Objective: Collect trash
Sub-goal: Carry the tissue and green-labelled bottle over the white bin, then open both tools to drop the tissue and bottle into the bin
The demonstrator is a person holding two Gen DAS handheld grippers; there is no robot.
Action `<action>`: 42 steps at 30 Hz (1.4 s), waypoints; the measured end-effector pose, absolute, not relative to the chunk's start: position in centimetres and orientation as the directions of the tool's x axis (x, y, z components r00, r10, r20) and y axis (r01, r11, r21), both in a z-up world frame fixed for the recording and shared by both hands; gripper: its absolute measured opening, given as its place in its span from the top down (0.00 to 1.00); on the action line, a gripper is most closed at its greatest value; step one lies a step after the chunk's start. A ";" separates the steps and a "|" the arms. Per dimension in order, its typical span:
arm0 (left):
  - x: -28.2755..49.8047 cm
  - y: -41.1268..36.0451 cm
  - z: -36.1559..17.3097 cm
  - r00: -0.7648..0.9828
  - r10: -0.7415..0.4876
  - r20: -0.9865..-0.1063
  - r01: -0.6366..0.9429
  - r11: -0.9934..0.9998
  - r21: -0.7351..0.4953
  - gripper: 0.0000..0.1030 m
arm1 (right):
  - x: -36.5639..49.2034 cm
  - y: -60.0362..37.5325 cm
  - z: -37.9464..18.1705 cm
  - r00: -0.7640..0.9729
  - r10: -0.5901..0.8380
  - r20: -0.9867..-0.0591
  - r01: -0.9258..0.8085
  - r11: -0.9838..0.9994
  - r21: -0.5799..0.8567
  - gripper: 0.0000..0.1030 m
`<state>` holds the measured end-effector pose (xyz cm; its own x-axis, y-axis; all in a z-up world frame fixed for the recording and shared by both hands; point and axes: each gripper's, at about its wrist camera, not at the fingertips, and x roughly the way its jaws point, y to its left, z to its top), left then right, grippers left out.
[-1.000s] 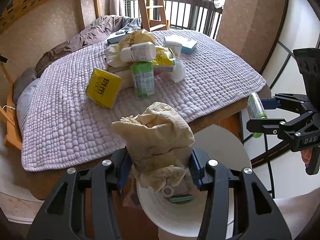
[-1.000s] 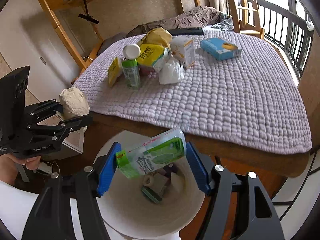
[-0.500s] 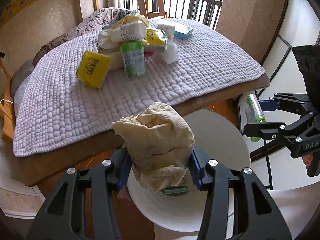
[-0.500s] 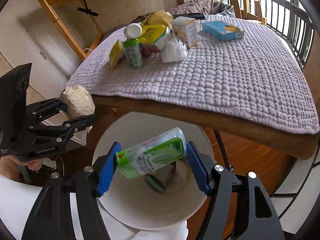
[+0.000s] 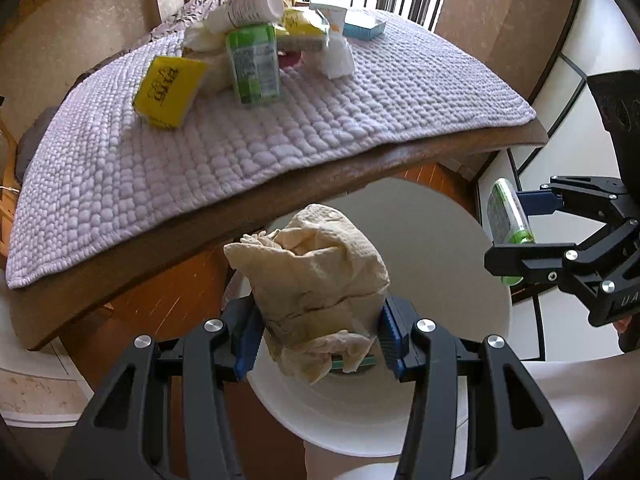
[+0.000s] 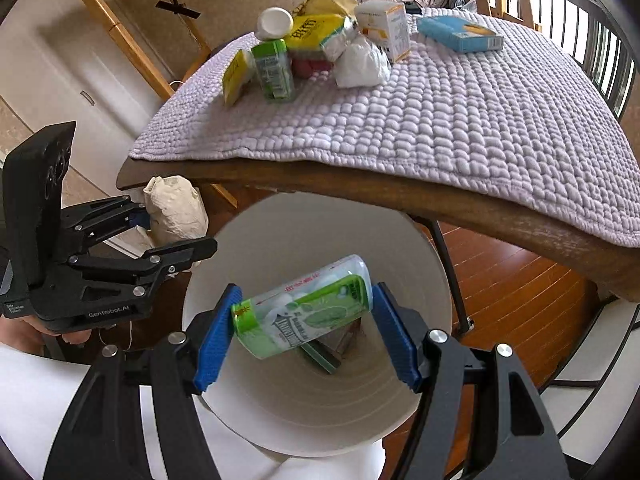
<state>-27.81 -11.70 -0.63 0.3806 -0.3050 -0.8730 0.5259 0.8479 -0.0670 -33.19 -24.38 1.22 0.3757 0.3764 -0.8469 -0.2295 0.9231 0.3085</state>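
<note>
Both jaws are clamped: my left gripper squeezes a crumpled paper wad, my right gripper a green packet, both above the white bin. I'd centre each over the bin's mouth before releasing, wad first.

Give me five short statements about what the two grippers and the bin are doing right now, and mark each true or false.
1. The left gripper is clamped on a crumpled paper towel. True.
2. The right gripper is open and carries nothing. False: it is shut on a green-and-white plastic bottle.
3. The white bin has nothing inside. False: a few items lie at its bottom.
4. The bottle is held crosswise between the fingers, over the bin's mouth. True.
5. All the trash is off the quilted mat. False: cartons, boxes and wrappers remain piled there.
</note>
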 end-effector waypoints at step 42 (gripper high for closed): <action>-26.8 -15.1 -8.0 0.253 -0.240 -0.937 0.586 0.809 -0.049 0.51 | -32.6 -22.6 -6.8 0.294 0.363 -0.884 -0.163 0.930 0.328 0.36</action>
